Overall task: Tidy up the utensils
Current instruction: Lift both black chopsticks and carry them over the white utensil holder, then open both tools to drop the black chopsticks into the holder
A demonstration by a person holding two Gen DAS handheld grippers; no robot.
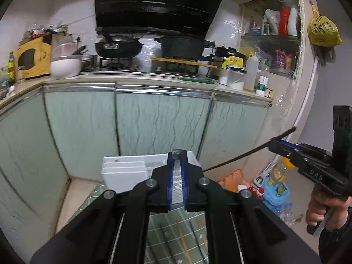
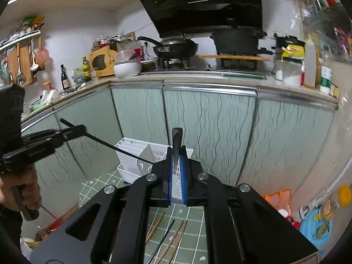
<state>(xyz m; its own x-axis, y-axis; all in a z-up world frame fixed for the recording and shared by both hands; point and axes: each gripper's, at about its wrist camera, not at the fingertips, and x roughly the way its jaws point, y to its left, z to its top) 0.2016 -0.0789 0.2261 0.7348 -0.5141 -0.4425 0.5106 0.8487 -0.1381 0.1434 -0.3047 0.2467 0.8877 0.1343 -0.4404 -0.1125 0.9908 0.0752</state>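
A white utensil holder with several compartments stands on the green checked cloth; it also shows in the right wrist view. My left gripper is shut on a black chopstick end-on, above the holder; in the right wrist view that left gripper holds the black chopstick slanting down toward the holder. My right gripper is shut on another black chopstick; in the left wrist view the right gripper holds its chopstick out to the right. Several wooden and dark chopsticks lie on the cloth.
Pale green cabinet doors stand behind the holder. The counter above carries a wok, a pot, a white bowl and bottles. Toys and an orange bag lie on the floor at right.
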